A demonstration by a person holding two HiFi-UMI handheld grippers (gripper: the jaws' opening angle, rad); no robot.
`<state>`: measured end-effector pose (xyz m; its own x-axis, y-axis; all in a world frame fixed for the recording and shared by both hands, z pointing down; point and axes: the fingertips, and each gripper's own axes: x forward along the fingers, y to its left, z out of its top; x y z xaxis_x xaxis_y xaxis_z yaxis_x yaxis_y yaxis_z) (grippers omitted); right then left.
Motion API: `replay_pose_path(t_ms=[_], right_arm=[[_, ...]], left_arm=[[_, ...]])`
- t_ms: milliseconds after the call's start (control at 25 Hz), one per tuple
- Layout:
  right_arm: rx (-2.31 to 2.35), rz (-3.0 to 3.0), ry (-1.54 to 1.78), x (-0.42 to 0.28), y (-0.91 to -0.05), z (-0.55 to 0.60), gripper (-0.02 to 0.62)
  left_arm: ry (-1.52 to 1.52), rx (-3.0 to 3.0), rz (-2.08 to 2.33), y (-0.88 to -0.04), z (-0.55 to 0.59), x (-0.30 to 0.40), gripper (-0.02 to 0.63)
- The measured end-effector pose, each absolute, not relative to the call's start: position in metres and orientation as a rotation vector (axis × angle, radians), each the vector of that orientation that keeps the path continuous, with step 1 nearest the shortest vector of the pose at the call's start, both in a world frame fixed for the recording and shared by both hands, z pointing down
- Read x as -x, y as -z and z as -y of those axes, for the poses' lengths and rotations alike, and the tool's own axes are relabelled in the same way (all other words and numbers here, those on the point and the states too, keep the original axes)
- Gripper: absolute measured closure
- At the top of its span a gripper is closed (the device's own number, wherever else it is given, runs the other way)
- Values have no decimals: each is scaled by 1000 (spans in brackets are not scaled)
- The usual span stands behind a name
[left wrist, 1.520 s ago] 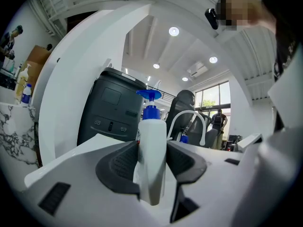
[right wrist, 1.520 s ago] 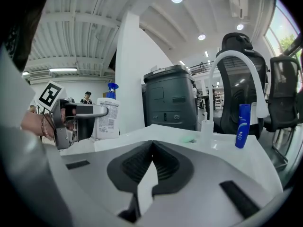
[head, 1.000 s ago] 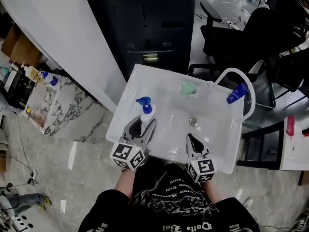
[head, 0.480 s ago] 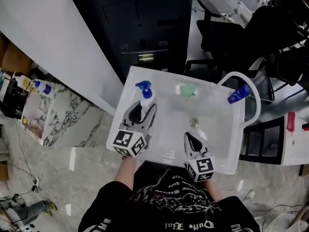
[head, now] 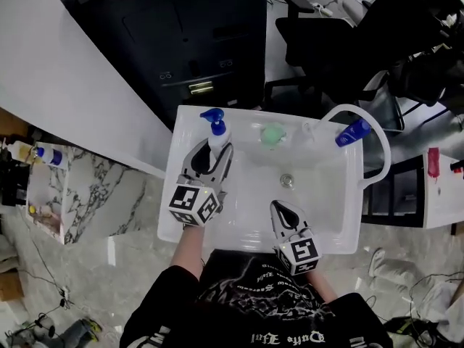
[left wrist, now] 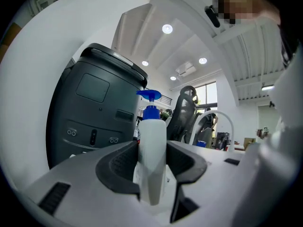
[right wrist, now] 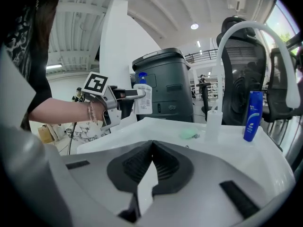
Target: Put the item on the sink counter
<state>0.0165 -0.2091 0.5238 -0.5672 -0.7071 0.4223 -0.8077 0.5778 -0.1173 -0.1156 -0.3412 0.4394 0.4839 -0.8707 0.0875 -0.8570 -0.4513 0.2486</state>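
My left gripper (head: 214, 154) has its fingers (left wrist: 118, 162) pinching the white pump bottle (left wrist: 152, 141) by the lower body, one pad on each side. The bottle stands upright, its blue pump head (left wrist: 150, 96) at the top. From the head view, it sits over the back left corner of the white sink (head: 326, 220), right above the flat rim there. In the right gripper view the bottle's base seems to hang just clear of that rim, but I cannot tell for sure whether it touches.

My right gripper (head: 281, 210) is over the near side of the basin, well apart from the left one. Its fingers (right wrist: 135, 162) are pressed together at the tips with nothing between them.

Along the back rim a green sponge-like lump (head: 273, 134) lies near the middle. A small clear bottle (head: 308, 129) stands just to its right, at the foot of the arched white faucet (head: 378, 140). A blue bottle (head: 353, 132) stands near the back right corner, under the faucet's arch. The drain (head: 287, 180) shows in the middle of the basin floor.

Behind the sink stands a big dark grey machine (head: 196, 42), and dark office chairs (head: 341, 42) are to its right.
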Motion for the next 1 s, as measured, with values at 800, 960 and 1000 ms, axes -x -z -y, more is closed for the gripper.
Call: replay_pose_path(t_ms=[800, 960, 1000], right_arm=[[-1377, 2278, -521, -31, -554, 212, 597], [-1412, 2242, -527, -35, -555, 214, 597], [-1420, 2232, -530, -36, -556, 213, 597]], left_arm=[[22, -2497, 1375, -507, 440, 103, 426], [-3, -2513, 1354, -521, 450, 98, 426], [-3, -2517, 1350, -524, 452, 97, 426]])
